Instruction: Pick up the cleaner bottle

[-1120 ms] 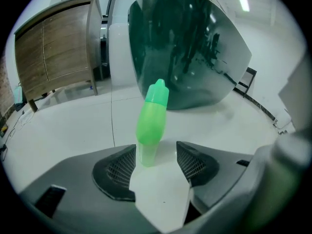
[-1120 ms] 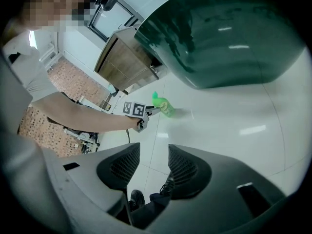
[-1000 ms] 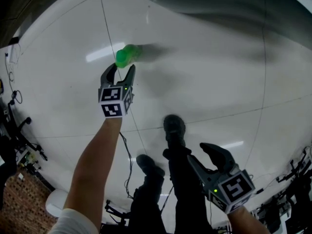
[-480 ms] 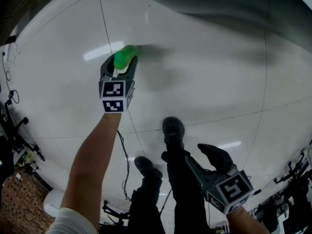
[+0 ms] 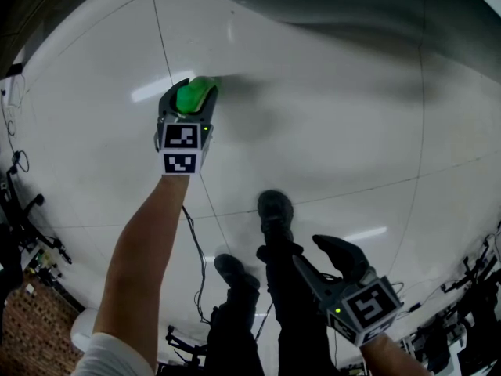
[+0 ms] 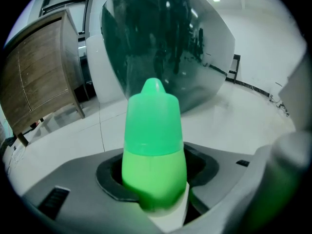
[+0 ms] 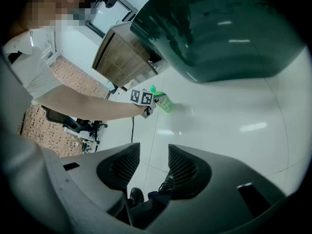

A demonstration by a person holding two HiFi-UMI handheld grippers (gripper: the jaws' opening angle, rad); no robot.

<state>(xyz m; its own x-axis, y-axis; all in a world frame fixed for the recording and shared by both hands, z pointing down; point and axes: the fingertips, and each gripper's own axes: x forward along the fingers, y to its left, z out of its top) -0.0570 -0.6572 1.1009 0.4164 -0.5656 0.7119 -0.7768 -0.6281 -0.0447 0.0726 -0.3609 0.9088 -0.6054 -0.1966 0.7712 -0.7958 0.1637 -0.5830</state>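
Note:
The cleaner bottle, bright green with a pointed cap, stands upright on the white floor. My left gripper reaches forward around it. Its jaws stand on either side of the bottle, and the bottle sits deep between them. In the left gripper view the bottle fills the gap between the pads, with a thin sliver of space on the right side, so the left gripper reads as open. My right gripper hangs low at the right, open and empty, far from the bottle.
A large dark glossy rounded body rises just behind the bottle. A wooden cabinet stands to the left of it. My own feet and a cable lie below the left arm. Equipment clutters the floor edges.
My left gripper has moved forward, and the bottle, which stood just beyond its fingertips, now sits between its jaws. The right gripper has barely shifted.

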